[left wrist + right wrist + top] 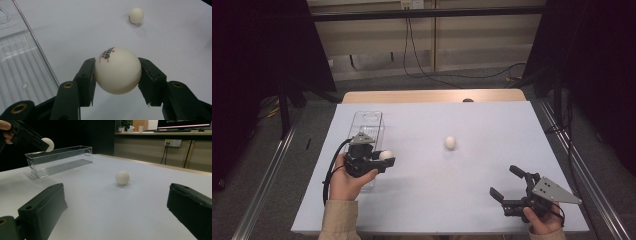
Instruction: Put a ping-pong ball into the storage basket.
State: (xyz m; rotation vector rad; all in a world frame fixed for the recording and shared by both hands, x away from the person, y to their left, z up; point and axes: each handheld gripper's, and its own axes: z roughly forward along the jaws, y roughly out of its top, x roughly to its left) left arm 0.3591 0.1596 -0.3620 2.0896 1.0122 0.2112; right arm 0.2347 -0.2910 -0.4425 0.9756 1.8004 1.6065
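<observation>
While your left claw clamps a white ball just beside the clear bin, a second ball lies mid-counter. Your right claw rests wide open and empty, well apart.

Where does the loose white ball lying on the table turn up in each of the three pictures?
High view: the loose white ball lies mid-table, right of the clear plastic box.
Left gripper view: top, right of centre, beyond the held ball.
Right gripper view: centre, box at upper left.
Shared landmark: the box.
</observation>
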